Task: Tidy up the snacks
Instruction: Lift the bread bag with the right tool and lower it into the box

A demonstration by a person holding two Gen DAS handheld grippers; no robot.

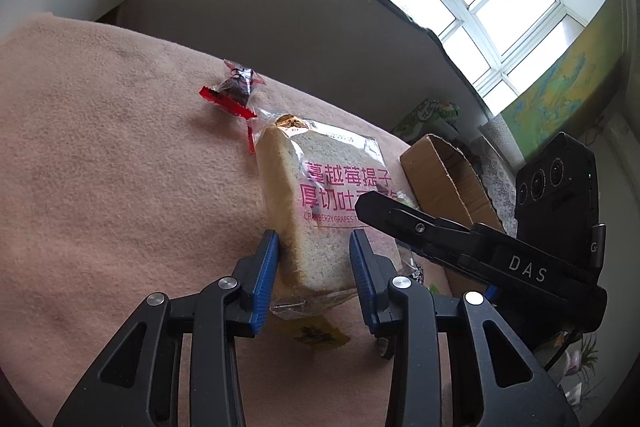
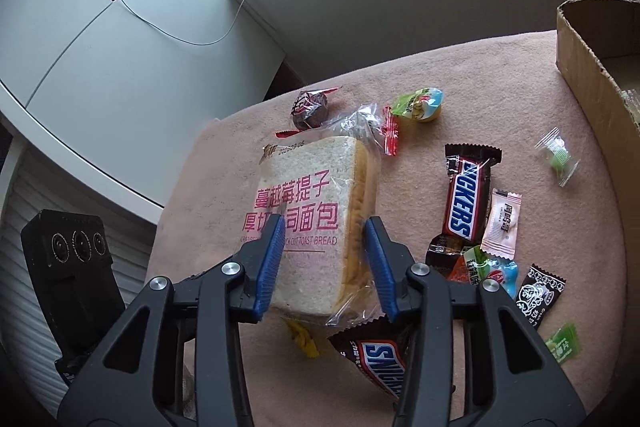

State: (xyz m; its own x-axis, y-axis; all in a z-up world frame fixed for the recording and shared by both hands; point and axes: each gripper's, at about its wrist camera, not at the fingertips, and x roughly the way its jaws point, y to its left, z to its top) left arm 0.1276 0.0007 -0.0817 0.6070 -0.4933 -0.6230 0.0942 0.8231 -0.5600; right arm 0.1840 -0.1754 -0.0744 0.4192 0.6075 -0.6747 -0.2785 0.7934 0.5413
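A clear pack of thick-cut toast bread (image 1: 320,195) (image 2: 312,211) with pink print stands on edge over the pink blanket (image 1: 100,147). My left gripper (image 1: 316,239) is shut on its lower end, one blue pad on the crust side and the other on the wrapper face. My right gripper (image 2: 325,223) grips the same pack, its pads pressing the face and the crust side. A black finger (image 1: 400,219) of the right gripper crosses the pack in the left wrist view. Under the pack lies a yellow wrapper (image 2: 302,339).
An open cardboard box (image 2: 584,75) (image 1: 440,179) stands at the right edge. Two Snickers bars (image 2: 466,195) (image 2: 376,359), a jelly cup (image 2: 420,105), a dark round snack (image 2: 310,109) (image 1: 236,87) and several small sachets (image 2: 500,223) lie around. White cabinets lie beyond the left edge.
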